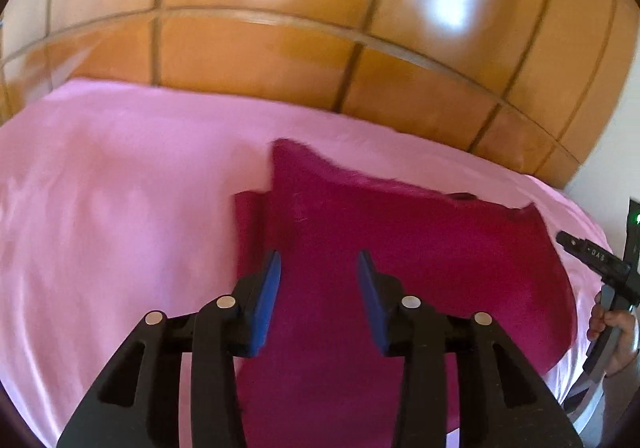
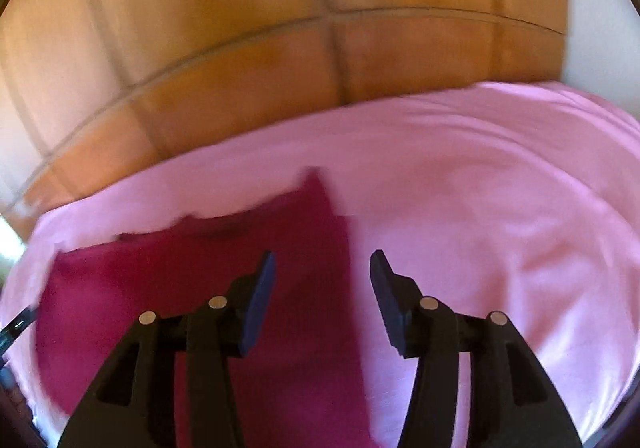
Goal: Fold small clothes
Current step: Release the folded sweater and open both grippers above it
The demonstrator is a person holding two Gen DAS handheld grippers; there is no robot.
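A dark magenta garment (image 1: 400, 260) lies spread on a pink sheet (image 1: 120, 188). My left gripper (image 1: 319, 260) is open and empty, hovering above the garment's left part. In the right wrist view the same garment (image 2: 200, 280) lies at the lower left on the pink sheet (image 2: 500, 208). My right gripper (image 2: 322, 262) is open and empty above the garment's right edge. The right gripper's body and the hand holding it show at the right edge of the left wrist view (image 1: 600, 268).
A floor of orange-brown tiles (image 1: 280, 48) lies beyond the sheet's far edge. A white wall (image 2: 596, 28) stands at the far right. Both views are blurred by motion.
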